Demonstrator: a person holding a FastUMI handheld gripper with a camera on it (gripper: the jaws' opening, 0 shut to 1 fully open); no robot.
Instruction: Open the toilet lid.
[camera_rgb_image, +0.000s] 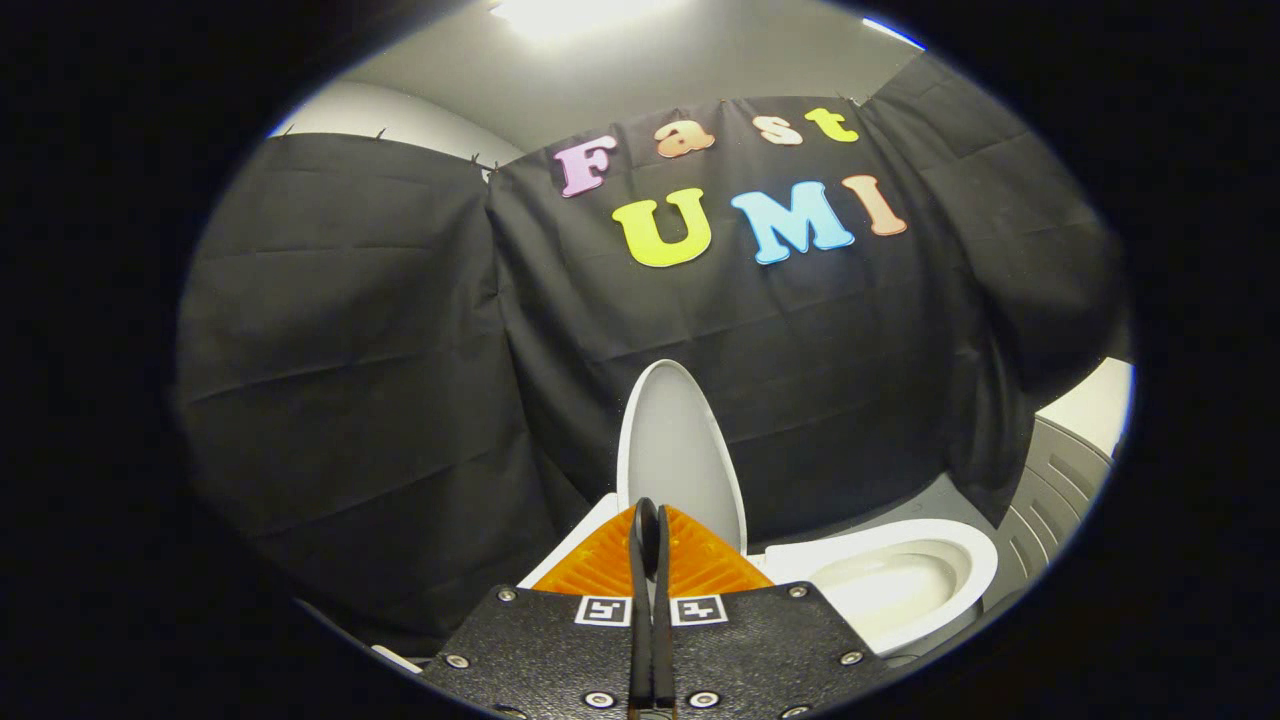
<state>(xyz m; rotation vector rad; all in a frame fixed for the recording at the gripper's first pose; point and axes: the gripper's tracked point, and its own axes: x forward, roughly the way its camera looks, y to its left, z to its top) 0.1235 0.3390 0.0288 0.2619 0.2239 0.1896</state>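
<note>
Gripper (650, 530): lower centre of frame, fingers (661, 600) pressed flat together along their whole length, nothing pinched between them; tips at the foot of the raised lid. Finger mounts: two dark textured plates with screws and small square markers (602, 610), lower centre. Toilet lid (672, 450): centre of frame, just beyond the fingertips, standing upright and open, pale inner face toward the camera, leaning back against the cloth wall. Toilet seat and bowl (900, 580): lower right, right of the fingers, white oval rim, bowl uncovered and visible. Tank top (585, 535): small white corner showing left of the fingers, below the lid. Black cloth wall (380, 380): across the middle of frame, creased, hung from clips. Grey ribbed panel (1050, 500): far right, beside the bowl; nature unclear. Ceiling light (560, 15): top centre, bright.
</note>
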